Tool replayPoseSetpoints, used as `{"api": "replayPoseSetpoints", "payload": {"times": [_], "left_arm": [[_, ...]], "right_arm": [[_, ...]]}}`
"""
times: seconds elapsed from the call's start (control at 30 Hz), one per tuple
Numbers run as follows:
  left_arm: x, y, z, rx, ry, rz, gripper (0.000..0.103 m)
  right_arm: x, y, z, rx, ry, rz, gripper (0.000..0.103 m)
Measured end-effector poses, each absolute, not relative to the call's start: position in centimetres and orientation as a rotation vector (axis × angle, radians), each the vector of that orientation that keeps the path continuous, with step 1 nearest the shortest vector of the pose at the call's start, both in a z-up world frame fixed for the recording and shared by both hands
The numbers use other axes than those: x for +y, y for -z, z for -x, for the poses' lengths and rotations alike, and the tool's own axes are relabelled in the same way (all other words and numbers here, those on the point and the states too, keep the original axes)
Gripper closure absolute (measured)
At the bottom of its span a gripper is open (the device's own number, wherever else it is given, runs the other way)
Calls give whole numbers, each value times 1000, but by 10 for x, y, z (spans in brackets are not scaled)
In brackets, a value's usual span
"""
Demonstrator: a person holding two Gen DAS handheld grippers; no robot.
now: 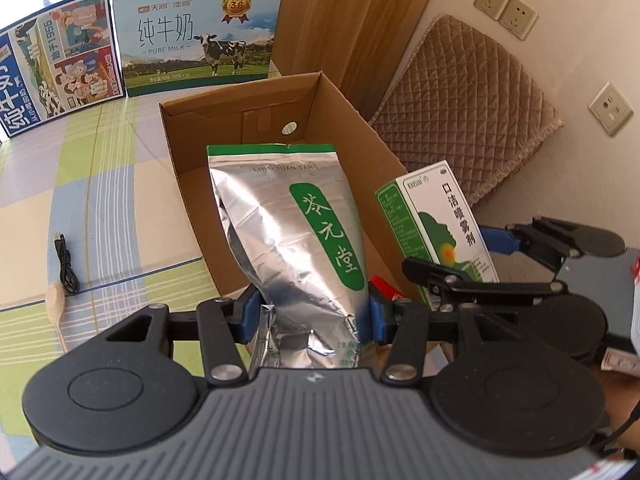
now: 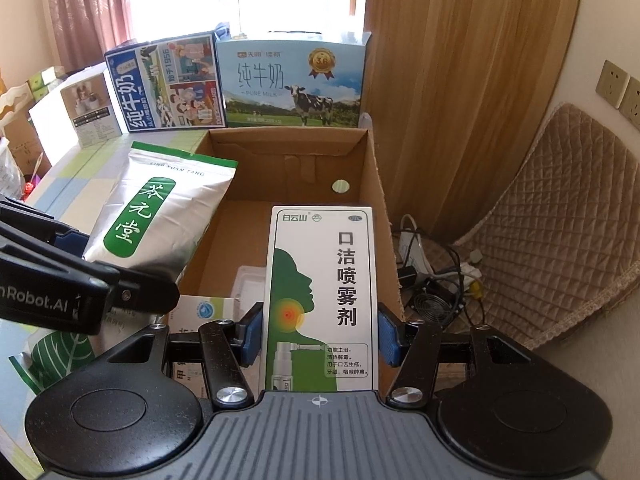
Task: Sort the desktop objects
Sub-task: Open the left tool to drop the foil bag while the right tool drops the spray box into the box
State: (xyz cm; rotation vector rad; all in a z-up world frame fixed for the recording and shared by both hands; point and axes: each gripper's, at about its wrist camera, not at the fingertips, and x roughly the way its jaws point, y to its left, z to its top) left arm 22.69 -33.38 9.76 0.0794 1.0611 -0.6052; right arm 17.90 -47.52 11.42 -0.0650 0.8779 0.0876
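On the worktop (image 1: 100, 184) far to my left lie a black cable (image 1: 66, 264) and a spoon (image 1: 56, 308). My left hand-held gripper (image 1: 310, 320) pinches the lower end of a silver pouch (image 1: 288, 236), which I hold above the near edge of the open carton (image 1: 352, 120). To its right, my right hand-held gripper (image 2: 318, 338) clamps a white-and-green spray box (image 2: 322, 292) upright over the carton's near right corner. Two milk boxes (image 2: 294, 82) stand behind the carton.

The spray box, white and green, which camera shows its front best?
The right wrist view: the spray box faces the lens squarely, its label readable, clamped in the right tool. The left wrist view shows it angled and partly hidden.
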Motion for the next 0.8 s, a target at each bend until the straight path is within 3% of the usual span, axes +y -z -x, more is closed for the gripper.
{"api": "replayPoseSetpoints", "payload": {"times": [0.8], "left_arm": [[-348, -74, -256, 1074, 557, 27, 57]], "right_arm": [[-484, -92, -204, 912, -81, 56, 50]]}}
